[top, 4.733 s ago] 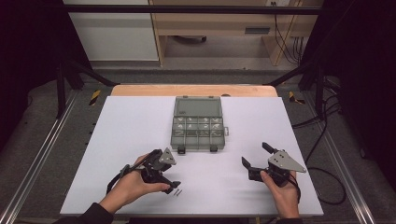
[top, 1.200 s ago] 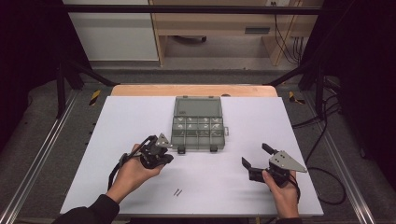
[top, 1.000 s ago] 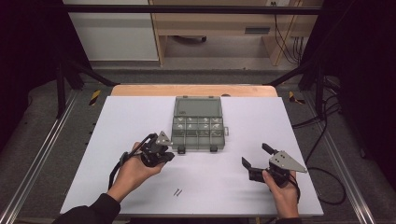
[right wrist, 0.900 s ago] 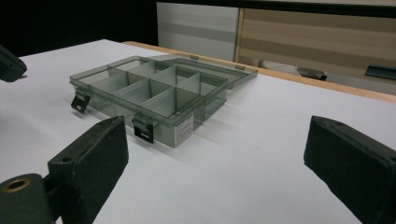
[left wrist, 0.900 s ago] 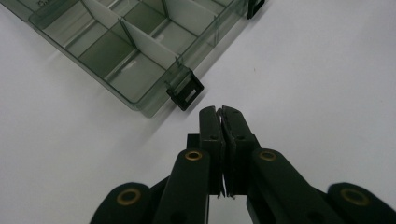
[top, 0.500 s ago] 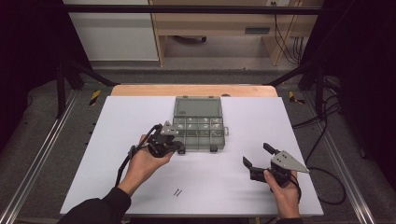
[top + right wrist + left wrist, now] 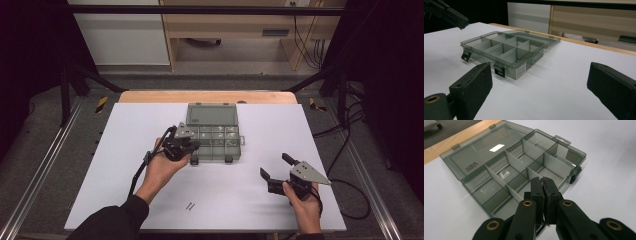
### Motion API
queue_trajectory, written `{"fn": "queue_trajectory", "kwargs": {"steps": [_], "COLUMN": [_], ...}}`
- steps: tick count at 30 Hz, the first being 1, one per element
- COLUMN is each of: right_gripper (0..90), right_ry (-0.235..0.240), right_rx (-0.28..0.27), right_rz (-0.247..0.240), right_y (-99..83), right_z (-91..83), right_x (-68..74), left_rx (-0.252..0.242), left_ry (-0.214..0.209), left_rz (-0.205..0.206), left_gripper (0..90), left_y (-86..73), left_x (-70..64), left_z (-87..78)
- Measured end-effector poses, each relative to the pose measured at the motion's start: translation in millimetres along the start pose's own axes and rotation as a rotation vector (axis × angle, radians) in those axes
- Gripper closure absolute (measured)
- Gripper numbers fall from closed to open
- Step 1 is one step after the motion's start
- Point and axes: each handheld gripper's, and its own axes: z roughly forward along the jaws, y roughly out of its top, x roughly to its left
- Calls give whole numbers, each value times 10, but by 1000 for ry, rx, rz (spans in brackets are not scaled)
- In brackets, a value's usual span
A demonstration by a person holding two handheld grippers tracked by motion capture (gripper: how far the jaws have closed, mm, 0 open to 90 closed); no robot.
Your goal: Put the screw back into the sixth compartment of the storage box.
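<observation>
Left tool (image 7: 543, 182) pressed together over organiser box (image 7: 216, 132); light, brittle plastic, best taken at rim; right tool (image 7: 276, 166) spread

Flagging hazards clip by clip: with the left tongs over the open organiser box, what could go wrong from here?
1. The left tongs hang shut over the near compartments of the organiser box; whatever tiny piece they may carry is hidden and could drop in the wrong cell.
2. Nothing steadies the light box; the right tongs sit open, apart from it, so a nudge might slide it.

Organizer box (image 7: 519, 167) — glossy, smoky translucent plastic, matt white table (image 7: 320, 125), wooden edge (image 7: 150, 96)
</observation>
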Motion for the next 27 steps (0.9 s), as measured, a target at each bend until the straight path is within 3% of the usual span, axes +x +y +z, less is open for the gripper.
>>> {"fn": "queue_trajectory", "kwargs": {"steps": [8, 11, 15, 17, 18, 19, 22, 27], "right_gripper": [62, 62, 59, 55, 54, 54, 53, 52], "right_ry": [4, 9, 12, 16, 15, 15, 10, 11], "right_rx": [15, 14, 16, 21, 22, 22, 26, 22], "right_rz": [-6, -9, -3, -2, -3, -3, -4, -5], "right_y": [-9, -6, -13, -14, -12, -12, -11, -6], "right_z": [15, 14, 16, 16, 18, 18, 24, 17], "right_x": [0, -1, -11, -13, -11, -11, -9, -5], "left_rx": [31, 46, 30, 15, 2, -7, -33, 4], "left_ry": [-19, -6, -25, -8, -5, 1, 28, 31], "left_rz": [22, 24, 20, 39, 43, 48, 66, 88], "left_gripper": [879, 879, 863, 774, 684, 684, 555, 376], "left_y": [23, 30, 19, 24, 30, 36, 59, 46], "left_x": [-35, -17, 9, -9, -11, -13, -36, -75], "left_z": [253, 325, 358, 339, 320, 303, 210, 109]}}
